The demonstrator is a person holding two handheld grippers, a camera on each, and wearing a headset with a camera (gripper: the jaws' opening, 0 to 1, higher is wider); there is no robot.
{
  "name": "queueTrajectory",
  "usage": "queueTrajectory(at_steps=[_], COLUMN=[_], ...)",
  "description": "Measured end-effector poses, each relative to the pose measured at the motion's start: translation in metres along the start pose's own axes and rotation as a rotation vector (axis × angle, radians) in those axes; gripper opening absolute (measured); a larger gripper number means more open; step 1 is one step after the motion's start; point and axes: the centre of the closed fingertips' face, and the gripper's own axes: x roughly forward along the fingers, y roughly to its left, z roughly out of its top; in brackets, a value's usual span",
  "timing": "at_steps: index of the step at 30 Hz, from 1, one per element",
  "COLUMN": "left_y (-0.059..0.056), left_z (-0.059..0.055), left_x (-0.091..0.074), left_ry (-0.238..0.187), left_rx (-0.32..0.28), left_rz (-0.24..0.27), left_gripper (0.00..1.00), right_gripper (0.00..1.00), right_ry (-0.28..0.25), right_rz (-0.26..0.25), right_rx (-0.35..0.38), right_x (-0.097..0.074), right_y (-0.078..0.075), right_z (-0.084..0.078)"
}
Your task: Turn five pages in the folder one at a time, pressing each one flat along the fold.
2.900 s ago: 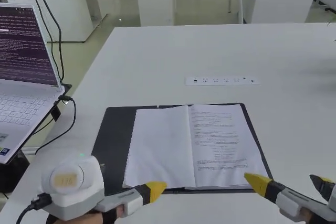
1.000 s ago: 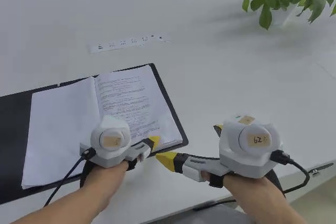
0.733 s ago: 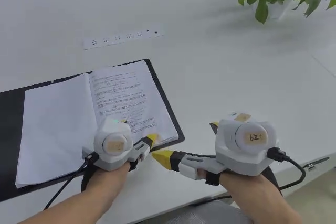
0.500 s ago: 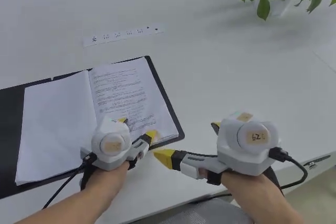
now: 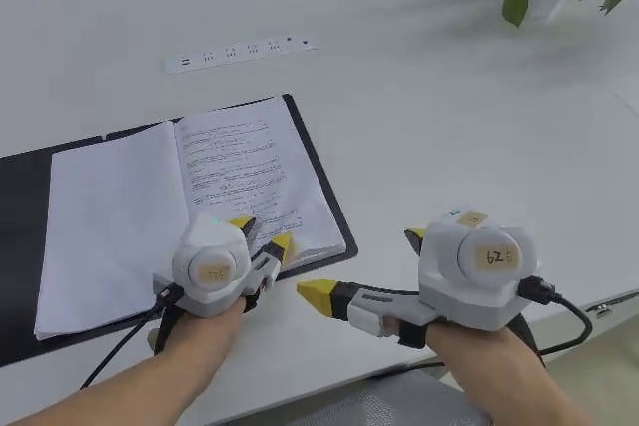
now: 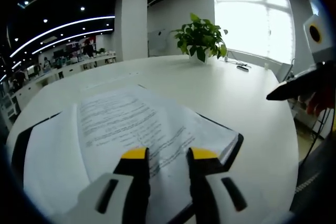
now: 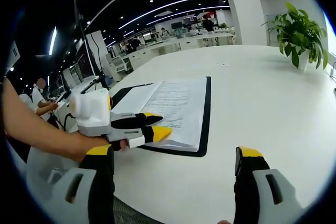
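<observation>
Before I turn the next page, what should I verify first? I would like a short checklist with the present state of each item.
1. Folder open, lying flat on the table: ok.
2. Left tongs above the near corner of the printed page: ok.
3. Left tongs open, holding nothing: ok.
4. That corner separated as a single page: cannot tell.
5. Right tongs open, beside the folder: ok.

Left gripper (image 7: 161, 125) over open folder (image 7: 181, 100)

The head view looks steeply down on the folder (image 5: 22, 246), which both low gripper views also share.
</observation>
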Motion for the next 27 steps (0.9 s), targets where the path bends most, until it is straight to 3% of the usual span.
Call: queueTrajectory(at_steps=[4, 8, 17, 20, 22, 25, 27], left_y=[0.006, 0.005, 0.004, 0.003, 0.003, 0.003, 0.003], left_z=[0.001, 0.0, 0.001, 0.001, 0.001, 0.001, 0.001], left_x=[-0.001, -0.001, -0.001, -0.001, -0.001, -0.001, -0.001], left_ry=[-0.002, -0.007, -0.013, -0.013, -0.011, -0.01, -0.008], left_rx=[-0.023, -0.037, -0.037, -0.038, -0.037, -0.038, -0.038], left_rz=[0.008, 0.002, 0.0, -0.001, -0.002, -0.002, -0.003], left_gripper=[0.17, 0.16, 0.16, 0.17, 0.17, 0.17, 0.17], right_gripper=[0.95, 0.9, 0.51, 0.41, 0.38, 0.38, 0.38], right_ry=[0.007, -0.022, -0.078, -0.073, -0.042, 0.009, 0.01], right_rz=[0.014, 0.038, 0.167, 0.19, 0.198, 0.189, 0.189], right_rx=[-0.006, -0.02, -0.003, 0.001, 0.01, 0.039, 0.047], right_x=[0.003, 0.008, 0.059, 0.079, 0.09, 0.103, 0.11], right_y=[0.001, 0.001, -0.003, -0.008, -0.011, -0.018, -0.021], right_z=[-0.002, 0.006, 0.039, 0.043, 0.04, 0.029, 0.027])
